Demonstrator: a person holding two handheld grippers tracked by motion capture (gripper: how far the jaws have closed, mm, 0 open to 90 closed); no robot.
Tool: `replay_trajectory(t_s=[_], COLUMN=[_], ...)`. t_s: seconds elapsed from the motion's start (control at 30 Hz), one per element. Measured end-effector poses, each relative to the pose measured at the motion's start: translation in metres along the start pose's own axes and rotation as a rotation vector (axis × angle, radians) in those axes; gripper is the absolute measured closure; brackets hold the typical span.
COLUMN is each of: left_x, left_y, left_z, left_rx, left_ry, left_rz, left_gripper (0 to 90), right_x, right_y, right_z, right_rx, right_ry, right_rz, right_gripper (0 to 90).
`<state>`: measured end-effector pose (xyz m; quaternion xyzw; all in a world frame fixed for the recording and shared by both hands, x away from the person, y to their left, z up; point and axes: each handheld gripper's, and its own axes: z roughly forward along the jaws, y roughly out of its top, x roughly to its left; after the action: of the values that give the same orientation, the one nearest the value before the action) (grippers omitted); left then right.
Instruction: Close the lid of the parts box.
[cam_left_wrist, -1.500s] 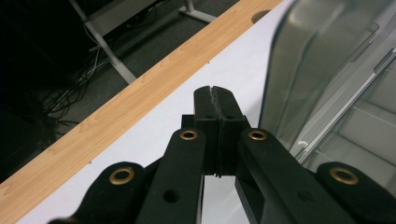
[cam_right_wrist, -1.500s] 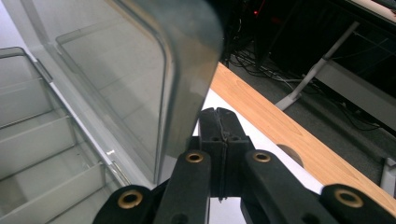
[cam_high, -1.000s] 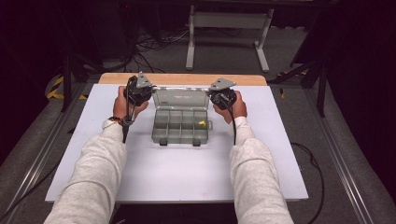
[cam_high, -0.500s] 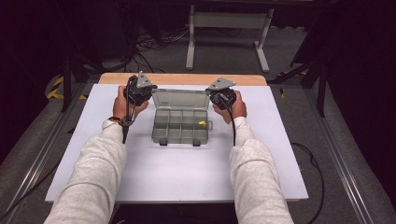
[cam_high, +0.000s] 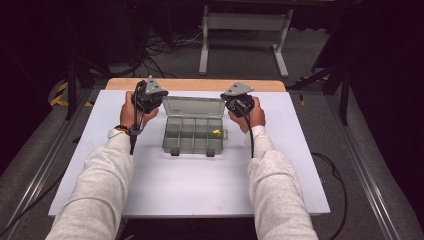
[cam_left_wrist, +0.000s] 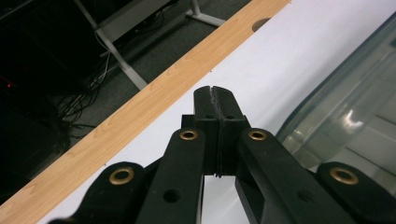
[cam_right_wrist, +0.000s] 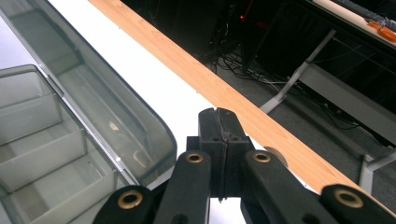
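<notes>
A clear plastic compartment box (cam_high: 193, 135) lies open in the middle of the white table, its lid (cam_high: 193, 106) standing up at the far side. One small yellow piece (cam_high: 216, 132) rests in a right-hand compartment. My left gripper (cam_high: 148, 98) is held just left of the lid's corner, jaws pressed together with nothing between them (cam_left_wrist: 215, 100); the lid (cam_left_wrist: 355, 112) shows at its right. My right gripper (cam_high: 237, 101) is held just right of the lid, also shut and empty (cam_right_wrist: 217, 122), with the lid (cam_right_wrist: 93, 98) and box compartments (cam_right_wrist: 37, 149) at its left.
The white table top (cam_high: 190, 185) has a wooden strip (cam_high: 200, 84) along its far edge. Behind it stand a metal stand (cam_high: 242, 35) and cables on the dark floor. A rail runs along each side of the table.
</notes>
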<state>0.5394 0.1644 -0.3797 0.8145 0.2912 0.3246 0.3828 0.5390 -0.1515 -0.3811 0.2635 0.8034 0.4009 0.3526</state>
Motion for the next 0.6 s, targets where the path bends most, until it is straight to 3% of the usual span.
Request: replay_trajectory(t_s=[0.17, 0.2, 0.4, 0.6], left_x=[0.0, -0.001, -0.003, -0.005], left_y=[0.002, 0.002, 0.004, 0.001], left_z=[-0.006, -0.007, -0.013, -0.014], left_rx=[-0.018, -0.015, -0.018, -0.032], left_ry=[-0.008, -0.01, -0.015, -0.026], left_rz=[-0.001, 0.001, 0.019, 0.005], left_gripper=[89.9, 89.9, 89.9, 89.9], right_x=[0.002, 0.001, 0.004, 0.007], right_y=[0.001, 0.0, 0.003, -0.001], right_z=[-0.002, -0.003, -0.004, -0.004], right_rx=[0.006, 0.012, 0.025, 0.035], right_ry=[-0.001, 0.005, -0.009, -0.009], right_rz=[0.013, 0.035, 0.024, 0.038], right_gripper=[90.0, 90.0, 90.0, 90.0])
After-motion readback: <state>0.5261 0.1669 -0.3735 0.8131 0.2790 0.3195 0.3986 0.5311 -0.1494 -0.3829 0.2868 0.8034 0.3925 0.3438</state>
